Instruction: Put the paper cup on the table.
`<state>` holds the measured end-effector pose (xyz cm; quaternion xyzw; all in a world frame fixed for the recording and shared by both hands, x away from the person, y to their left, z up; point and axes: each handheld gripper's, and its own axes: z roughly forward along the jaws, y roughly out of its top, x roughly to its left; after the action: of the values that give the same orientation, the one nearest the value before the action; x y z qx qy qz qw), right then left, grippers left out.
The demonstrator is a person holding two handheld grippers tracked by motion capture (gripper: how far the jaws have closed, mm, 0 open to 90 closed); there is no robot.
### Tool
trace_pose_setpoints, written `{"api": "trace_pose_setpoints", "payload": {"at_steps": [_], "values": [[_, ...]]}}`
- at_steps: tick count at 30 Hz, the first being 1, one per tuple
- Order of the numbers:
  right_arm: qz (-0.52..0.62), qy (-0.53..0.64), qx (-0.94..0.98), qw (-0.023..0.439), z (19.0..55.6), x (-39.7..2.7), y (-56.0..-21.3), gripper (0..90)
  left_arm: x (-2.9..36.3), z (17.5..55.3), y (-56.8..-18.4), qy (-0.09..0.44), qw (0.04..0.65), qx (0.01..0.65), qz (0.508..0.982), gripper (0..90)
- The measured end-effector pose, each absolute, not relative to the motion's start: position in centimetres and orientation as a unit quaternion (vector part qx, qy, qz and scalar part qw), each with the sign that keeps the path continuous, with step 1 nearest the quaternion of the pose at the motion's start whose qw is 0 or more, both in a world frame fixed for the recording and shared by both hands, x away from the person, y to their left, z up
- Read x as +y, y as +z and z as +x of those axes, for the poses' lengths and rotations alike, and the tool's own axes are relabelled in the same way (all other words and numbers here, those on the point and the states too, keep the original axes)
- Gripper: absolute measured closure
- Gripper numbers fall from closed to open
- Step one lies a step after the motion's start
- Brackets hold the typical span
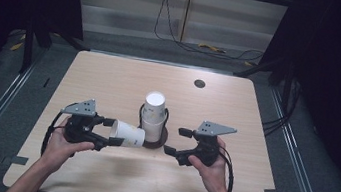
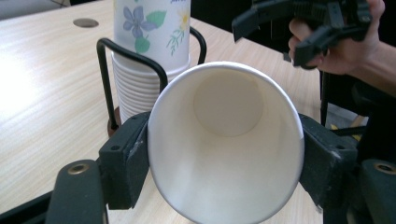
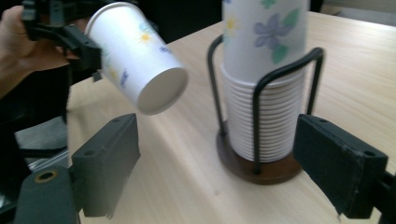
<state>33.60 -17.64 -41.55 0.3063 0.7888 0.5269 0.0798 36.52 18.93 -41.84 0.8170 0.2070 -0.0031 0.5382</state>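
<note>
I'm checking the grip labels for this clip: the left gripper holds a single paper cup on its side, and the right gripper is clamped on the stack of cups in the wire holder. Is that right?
Not quite. The right gripper is not clamped on the stack of cups: the right gripper view shows its jaws wide open, clear of the wire holder. The left gripper does hold the single paper cup on its side.

Dim room, bright tabletop (image 1: 110, 82), glare patch left of the left gripper's jaws, slight blur around the right's.
</note>
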Motion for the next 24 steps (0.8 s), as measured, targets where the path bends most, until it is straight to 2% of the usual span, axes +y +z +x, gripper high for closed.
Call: {"api": "trace_pose_setpoints", "payload": {"at_steps": [17, 24], "values": [[0.355, 0.514, 0.771, 0.122, 31.8, -20.0, -42.4, 14.4, 20.8, 37.9, -41.7, 0.023, 0.487, 0.254, 0.836, 26.4], [0.373, 0.504, 0.769, 0.123, 31.6, -20.8, -43.0, 14.3, 21.1, 38.4, -41.2, 0.037, 0.467, 0.259, 0.845, 26.2]]}}
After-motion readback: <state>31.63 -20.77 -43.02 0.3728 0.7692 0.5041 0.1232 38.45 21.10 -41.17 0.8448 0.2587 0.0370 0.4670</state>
